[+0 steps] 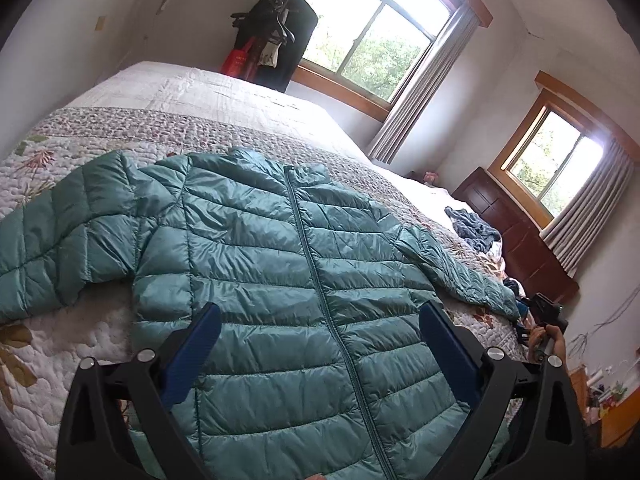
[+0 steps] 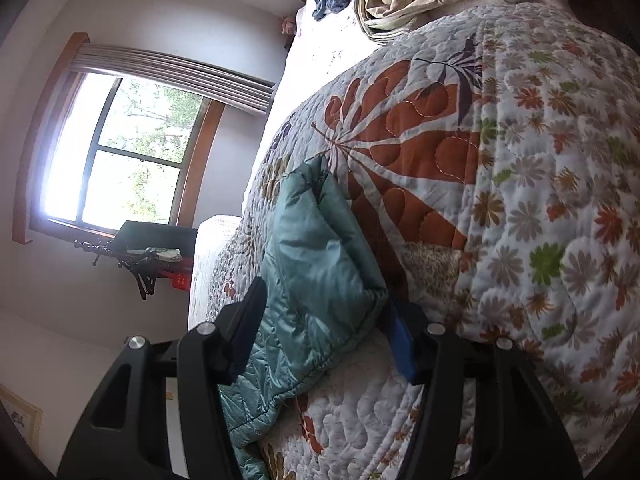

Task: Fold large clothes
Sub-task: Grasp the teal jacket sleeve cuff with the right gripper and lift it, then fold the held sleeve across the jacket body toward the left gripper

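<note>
Teal puffer jacket (image 1: 288,264) lies zipped and face up on a floral quilt (image 1: 132,128) covering a bed, its hem at the near edge, collar toward the far side, both sleeves spread outward. Left gripper (image 1: 320,356) hovers above the jacket's lower front with its blue-padded fingers (image 1: 192,356) spread wide, holding nothing. Right gripper (image 2: 324,328), turned sideways, has its fingers on either side of a sleeve end (image 2: 320,272); whether they pinch it cannot be told.
</note>
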A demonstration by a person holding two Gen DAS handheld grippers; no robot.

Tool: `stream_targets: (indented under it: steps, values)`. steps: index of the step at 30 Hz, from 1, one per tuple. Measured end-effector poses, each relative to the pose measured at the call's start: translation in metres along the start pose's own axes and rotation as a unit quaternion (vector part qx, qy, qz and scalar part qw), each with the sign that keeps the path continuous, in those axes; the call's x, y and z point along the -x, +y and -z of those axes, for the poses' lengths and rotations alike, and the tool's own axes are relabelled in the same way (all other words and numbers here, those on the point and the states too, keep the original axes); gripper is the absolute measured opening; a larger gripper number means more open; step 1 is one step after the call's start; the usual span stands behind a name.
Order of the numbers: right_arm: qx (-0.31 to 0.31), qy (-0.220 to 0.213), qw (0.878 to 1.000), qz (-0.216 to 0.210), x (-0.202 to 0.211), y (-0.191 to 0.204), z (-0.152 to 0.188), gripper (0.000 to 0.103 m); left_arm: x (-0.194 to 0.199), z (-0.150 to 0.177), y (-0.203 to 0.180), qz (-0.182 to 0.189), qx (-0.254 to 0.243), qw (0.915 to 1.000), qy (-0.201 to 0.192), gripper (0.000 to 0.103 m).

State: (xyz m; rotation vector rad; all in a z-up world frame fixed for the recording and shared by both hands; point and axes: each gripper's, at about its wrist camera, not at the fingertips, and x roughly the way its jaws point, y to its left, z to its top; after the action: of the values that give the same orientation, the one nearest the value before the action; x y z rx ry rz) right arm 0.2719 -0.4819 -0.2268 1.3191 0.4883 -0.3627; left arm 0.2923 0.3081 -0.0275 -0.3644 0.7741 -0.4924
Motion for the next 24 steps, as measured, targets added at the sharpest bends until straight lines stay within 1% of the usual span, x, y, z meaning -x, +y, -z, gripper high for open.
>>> stream_targets:
  steps: [1,3,4,5,6,7,10,11,13,15,18,20,22,24]
  values:
    - [0.001,0.003,1.000,0.001,-0.003,0.002,-0.002,0.049,0.001,-0.002,0.002,0.006,0.007,1.0000,0.001,0.099]
    - [0.013,0.010,1.000,0.004,-0.008,0.006,-0.007,0.033,0.004,-0.004,0.004,0.013,0.018,0.9998,-0.001,0.099]
    - [0.017,0.012,1.000,0.006,-0.009,0.007,-0.009,0.029,0.006,-0.006,0.005,0.012,0.023,0.9996,-0.004,0.099]
    - [0.022,0.012,1.000,0.007,-0.011,0.011,-0.013,0.022,0.010,-0.007,0.006,0.012,0.028,0.9995,-0.009,0.099]
    - [0.028,0.010,1.000,0.007,-0.011,0.016,-0.017,0.017,0.013,-0.008,0.007,0.014,0.030,0.9994,-0.011,0.099]
    - [0.033,0.009,0.999,0.005,-0.009,0.021,-0.016,0.014,0.016,-0.010,0.008,0.016,0.034,0.9992,-0.014,0.099]
    - [0.065,0.003,0.998,-0.012,0.002,0.052,-0.017,0.012,0.025,-0.015,0.012,0.028,0.045,0.9981,-0.031,0.099]
    - [0.078,-0.001,0.997,-0.017,0.008,0.061,-0.015,0.011,0.028,-0.018,0.013,0.027,0.051,0.9977,-0.036,0.099]
    - [0.112,-0.013,0.993,-0.028,0.019,0.091,-0.015,0.011,0.030,-0.021,0.014,0.023,0.052,0.9976,-0.040,0.099]
    - [0.148,-0.024,0.988,-0.033,0.029,0.122,-0.012,0.011,0.029,-0.026,0.013,0.019,0.048,0.9981,-0.035,0.099]
    - [0.209,-0.037,0.976,-0.040,0.043,0.171,-0.001,0.011,0.027,-0.032,0.012,0.018,0.049,0.9984,-0.020,0.099]
    - [0.246,-0.044,0.967,-0.045,0.051,0.199,0.009,0.011,0.023,-0.037,0.013,0.020,0.060,0.9980,0.000,0.099]
    - [0.280,-0.048,0.958,-0.050,0.057,0.224,0.025,0.011,0.019,-0.038,0.015,0.034,0.076,0.9964,0.014,0.099]
    - [0.315,-0.048,0.946,-0.058,0.058,0.250,0.047,0.011,0.017,-0.042,0.016,0.040,0.085,0.9955,0.018,0.099]
